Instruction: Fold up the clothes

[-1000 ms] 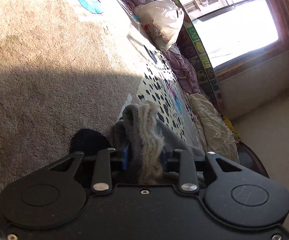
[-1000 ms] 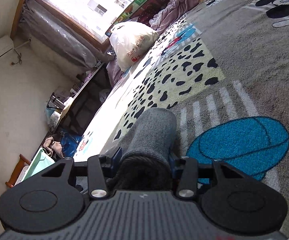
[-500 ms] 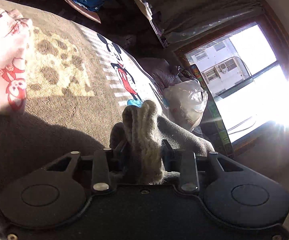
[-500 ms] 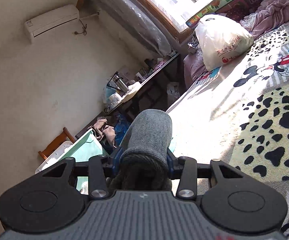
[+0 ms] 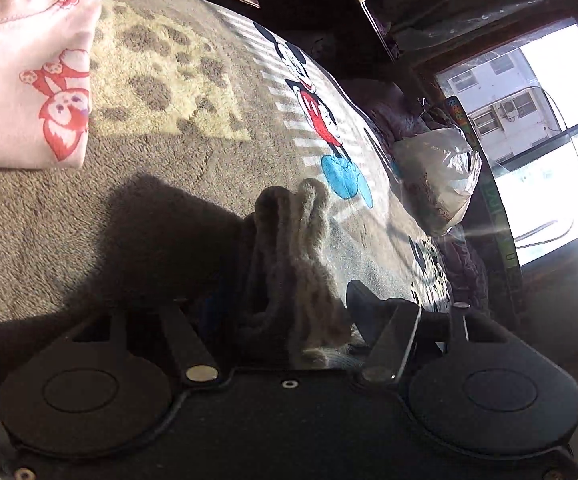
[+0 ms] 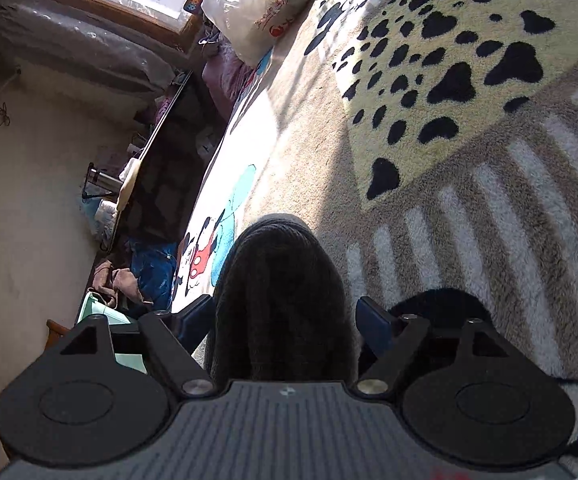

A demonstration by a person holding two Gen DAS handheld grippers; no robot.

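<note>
While the left tool hangs over the plush grey-brown cartoon-print blanket on the bed, its jaws are opening, and a bunched grey knitted garment stands between them at lower centre of the left wrist view. The right-hand finger has drawn clear of the fabric; the left-hand one is lost in shadow, so contact there cannot be judged. A dark shadow spreads over the blanket left of the garment. A folded pale pink garment with an orange fox print lies on the blanket in the upper left of that frame, well apart from the tool. A white crinkled plastic bag sits at the right, near the bright window.

Seen from the right wrist, the right tool is likewise opening, with a rounded roll of dark grey knit fabric between its jaws at lower centre. Both blue-padded fingers stand just off the roll's sides. Beyond it the blanket shows white stripes, a black-spotted cream patch and a cartoon mouse figure. The same white bag appears at the top, beside purple bedding. A mint green bin sits at lower left, on the floor.
</note>
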